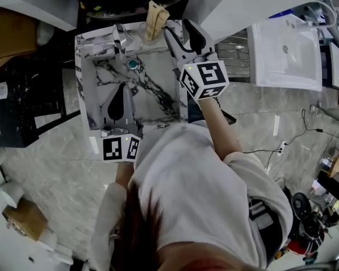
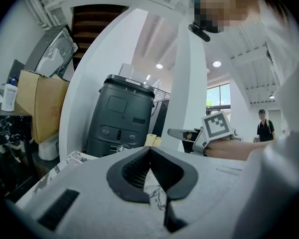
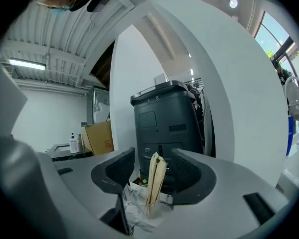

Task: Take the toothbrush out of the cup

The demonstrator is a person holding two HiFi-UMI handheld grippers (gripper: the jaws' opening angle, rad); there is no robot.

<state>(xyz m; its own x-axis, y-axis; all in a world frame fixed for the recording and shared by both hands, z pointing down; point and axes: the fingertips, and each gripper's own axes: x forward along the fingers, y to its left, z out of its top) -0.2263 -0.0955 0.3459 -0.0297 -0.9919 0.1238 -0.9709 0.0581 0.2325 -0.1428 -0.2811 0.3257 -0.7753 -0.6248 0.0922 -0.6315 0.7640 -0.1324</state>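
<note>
right gripper [image 3: 153, 169]: released, just short of cup [image 3: 134, 209]
left gripper [image 2: 150, 169]: clenched, empty
risk: I clip toothbrush [image 3: 155, 180] off-centre, cup topples

The toothbrush [image 3: 156, 179] is standing in the cup [image 3: 133, 203], rising well above the rim and leaning slightly to one side. It is showing as a flat, pale tan strip, and it is looking like two slim tan pieces pressed together. I cannot tell whether that is a wrapper or a second brush. The cup is showing clear, see-through walls with bright glints, and it is sitting upright with the brush's lower end visible through its side. In my head view the toothbrush [image 1: 156, 17] is poking up at the far edge of the marble-patterned bench [image 1: 101, 35], a little right of that edge's middle.
</note>
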